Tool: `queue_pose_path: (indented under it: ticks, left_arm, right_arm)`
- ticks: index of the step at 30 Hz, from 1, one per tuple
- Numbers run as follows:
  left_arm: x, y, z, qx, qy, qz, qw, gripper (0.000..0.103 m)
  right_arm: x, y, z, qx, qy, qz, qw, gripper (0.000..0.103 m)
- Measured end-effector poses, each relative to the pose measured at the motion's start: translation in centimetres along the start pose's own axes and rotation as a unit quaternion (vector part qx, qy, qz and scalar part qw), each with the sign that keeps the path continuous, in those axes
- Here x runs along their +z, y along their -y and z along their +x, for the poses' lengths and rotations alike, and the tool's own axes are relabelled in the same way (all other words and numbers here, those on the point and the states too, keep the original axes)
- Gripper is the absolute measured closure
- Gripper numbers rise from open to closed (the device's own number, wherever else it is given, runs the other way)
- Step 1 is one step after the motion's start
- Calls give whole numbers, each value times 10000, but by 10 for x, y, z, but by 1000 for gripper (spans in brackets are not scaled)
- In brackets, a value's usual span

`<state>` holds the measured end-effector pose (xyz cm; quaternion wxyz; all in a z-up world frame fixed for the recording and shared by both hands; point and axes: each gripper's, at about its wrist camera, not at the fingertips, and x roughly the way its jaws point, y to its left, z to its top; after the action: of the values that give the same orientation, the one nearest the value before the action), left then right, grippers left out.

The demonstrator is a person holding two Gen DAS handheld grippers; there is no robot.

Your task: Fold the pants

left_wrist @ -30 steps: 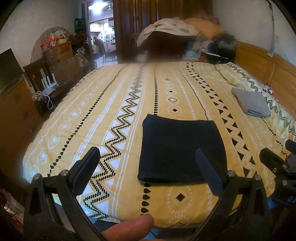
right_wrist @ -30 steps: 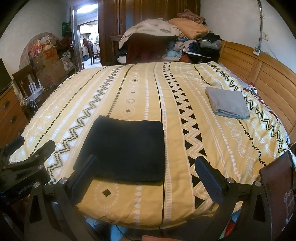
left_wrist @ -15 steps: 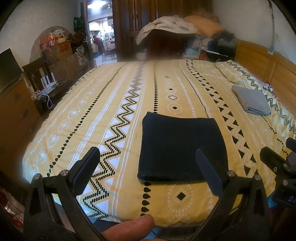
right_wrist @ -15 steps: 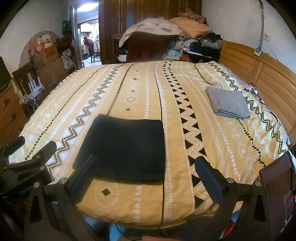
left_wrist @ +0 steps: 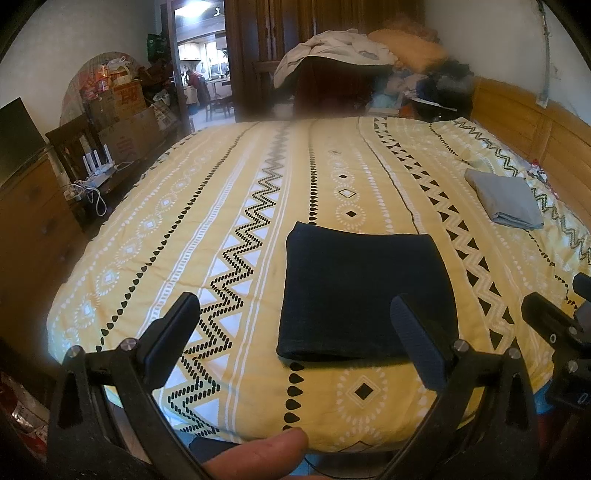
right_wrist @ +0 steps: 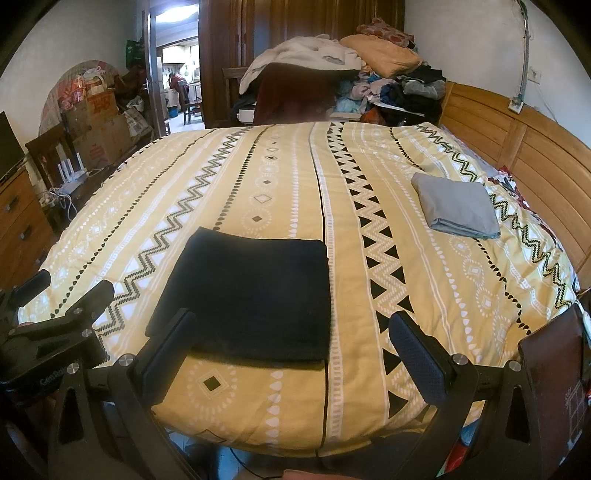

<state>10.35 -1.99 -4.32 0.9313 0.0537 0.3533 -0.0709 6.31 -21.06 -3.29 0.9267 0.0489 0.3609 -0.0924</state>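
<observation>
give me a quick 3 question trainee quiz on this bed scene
1. True or false: the dark pants lie folded flat on the bed.
2. Which is nearer the headboard? A) dark pants B) grey cloth
3. Fill in: the left gripper and right gripper are both ____ and hold nothing.

Key: 1 true; 2 B; 3 open

Soft, even daylight fills the room, brightest at the ceiling lamp (left_wrist: 201,10) beyond the doorway, which blows out white. Fisheye bending curves the bed (right_wrist: 461,280) and blackens the corners. The clothes pile (left_wrist: 354,62) behind the bed looks hazy in the left view.
</observation>
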Motion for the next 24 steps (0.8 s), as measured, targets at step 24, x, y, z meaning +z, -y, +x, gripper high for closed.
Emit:
queue_pose_path:
  ticks: [24]
  left_arm:
    - [-1,0,10,108,-145,-29,9998,0]
  right_arm:
    - [2,-2,11,56,-81,-95,9999,0]
